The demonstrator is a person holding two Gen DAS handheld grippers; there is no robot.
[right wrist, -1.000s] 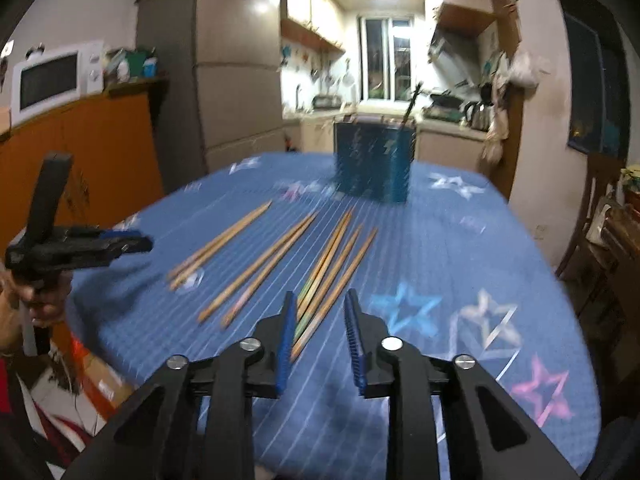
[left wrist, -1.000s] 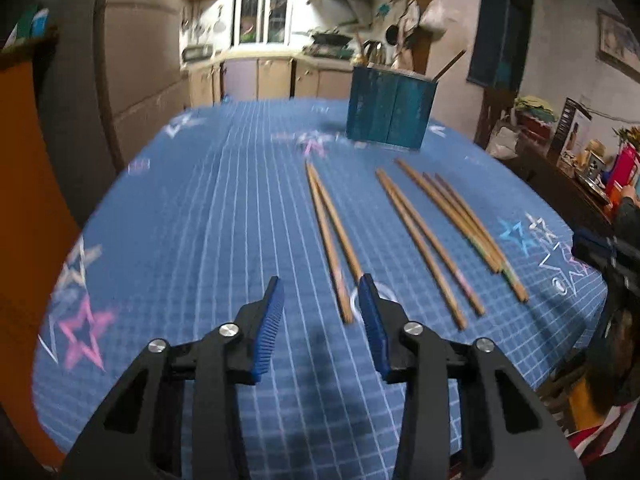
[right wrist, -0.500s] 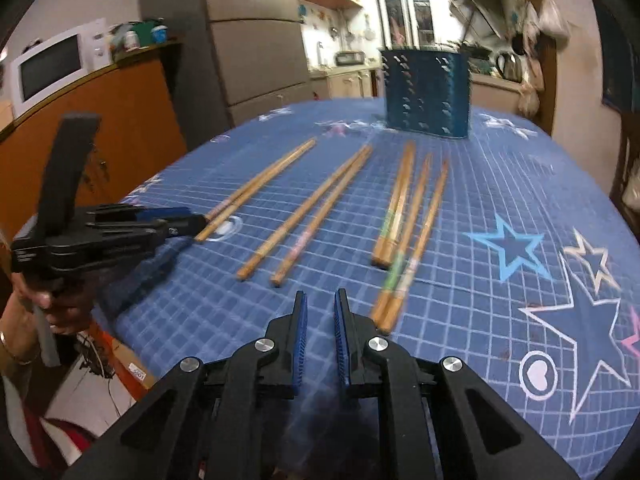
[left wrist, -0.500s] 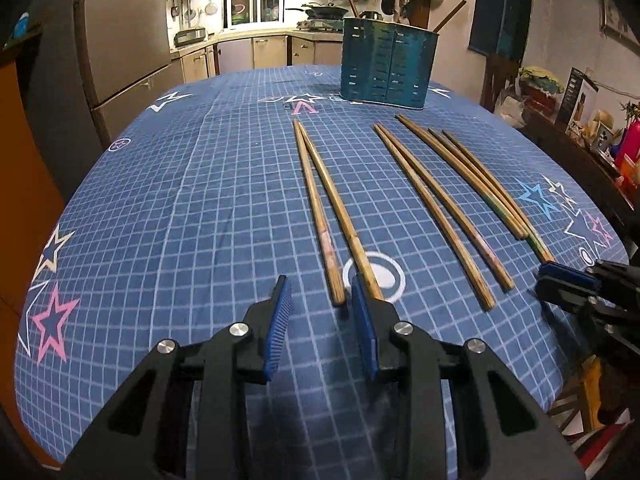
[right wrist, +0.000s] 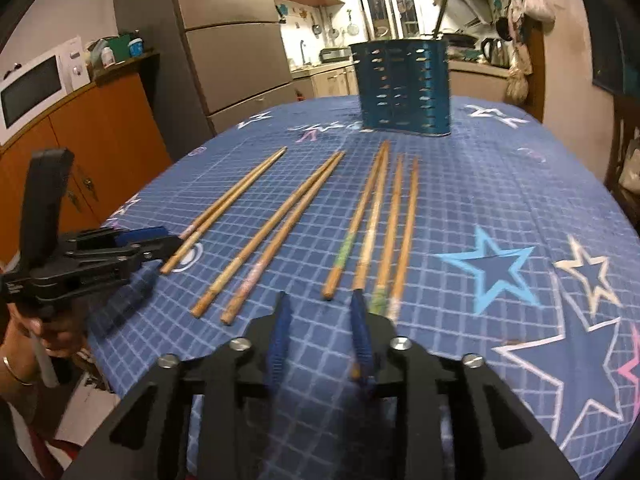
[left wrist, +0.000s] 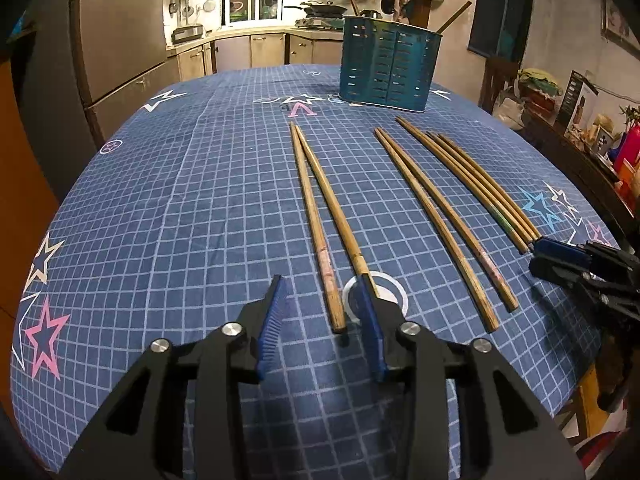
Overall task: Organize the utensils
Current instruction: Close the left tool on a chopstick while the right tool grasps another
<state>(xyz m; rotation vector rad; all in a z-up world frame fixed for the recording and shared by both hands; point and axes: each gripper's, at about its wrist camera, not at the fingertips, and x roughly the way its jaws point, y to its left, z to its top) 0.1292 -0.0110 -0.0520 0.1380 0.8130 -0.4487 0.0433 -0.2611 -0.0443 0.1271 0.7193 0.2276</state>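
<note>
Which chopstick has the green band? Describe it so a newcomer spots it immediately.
Start at the blue perforated metal utensil holder at the far end of the blue star-patterned tablecloth. Eight wooden chopsticks lie before it; take the rightmost group of four. Its leftmost stick, the green-banded chopstick, wears green near its near end.

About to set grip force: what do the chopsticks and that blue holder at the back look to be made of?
Chopsticks: tan and matte with darker streaks, so probably bamboo or wood; some have worn coloured paint near the thick ends. Blue holder: thin wall with rows of punched slots and a glossy sheen, likely painted metal, though hard plastic cannot be ruled out.
</note>
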